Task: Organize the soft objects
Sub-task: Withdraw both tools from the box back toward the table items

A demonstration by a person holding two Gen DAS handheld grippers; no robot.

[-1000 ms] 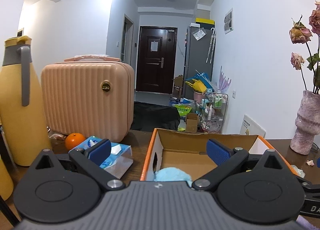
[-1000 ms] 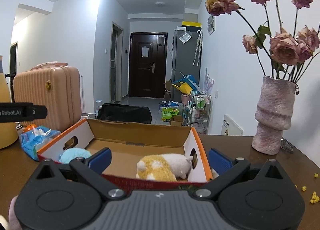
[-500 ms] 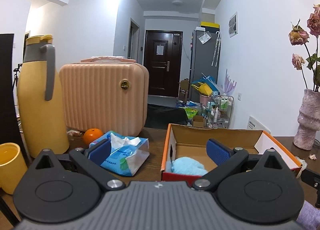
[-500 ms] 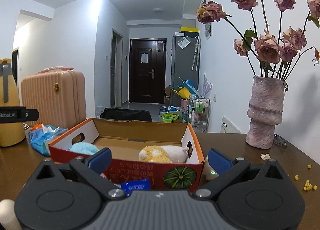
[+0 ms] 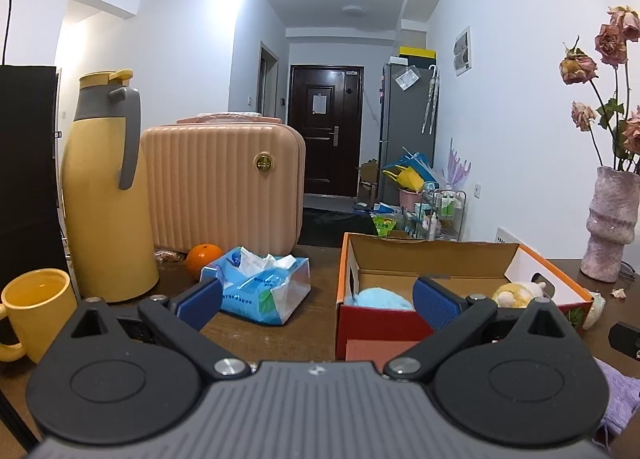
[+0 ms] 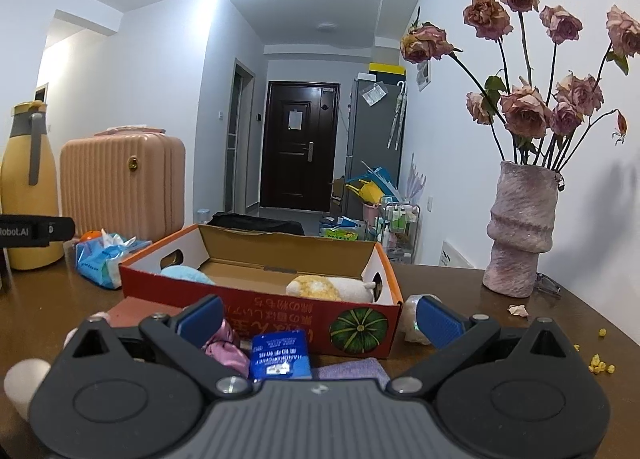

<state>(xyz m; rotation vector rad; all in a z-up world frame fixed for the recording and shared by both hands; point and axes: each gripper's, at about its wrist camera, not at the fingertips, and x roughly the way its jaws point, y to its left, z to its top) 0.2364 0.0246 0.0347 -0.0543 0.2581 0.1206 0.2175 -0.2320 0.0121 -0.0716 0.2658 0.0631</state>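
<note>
A lived-in flat. Beyond the left claw (image 5: 316,301), a dark wooden desk (image 5: 320,279) carries a ribbed peach hard-shell case (image 5: 224,187), a tall yellow thermos jug with a grey handle (image 5: 106,187) and a yellow mug (image 5: 36,309). Ahead, a hallway ends at a dark brown entry door (image 5: 326,131) beside a grey fridge (image 5: 406,127). Ahead and right of the right claw (image 6: 320,321) stands a rough pink vase of dried roses (image 6: 520,227).

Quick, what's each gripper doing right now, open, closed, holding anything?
Left gripper: open, holding nothing.
Right gripper: open, holding nothing, above the pink satin cloth and blue tissue packet.
</note>
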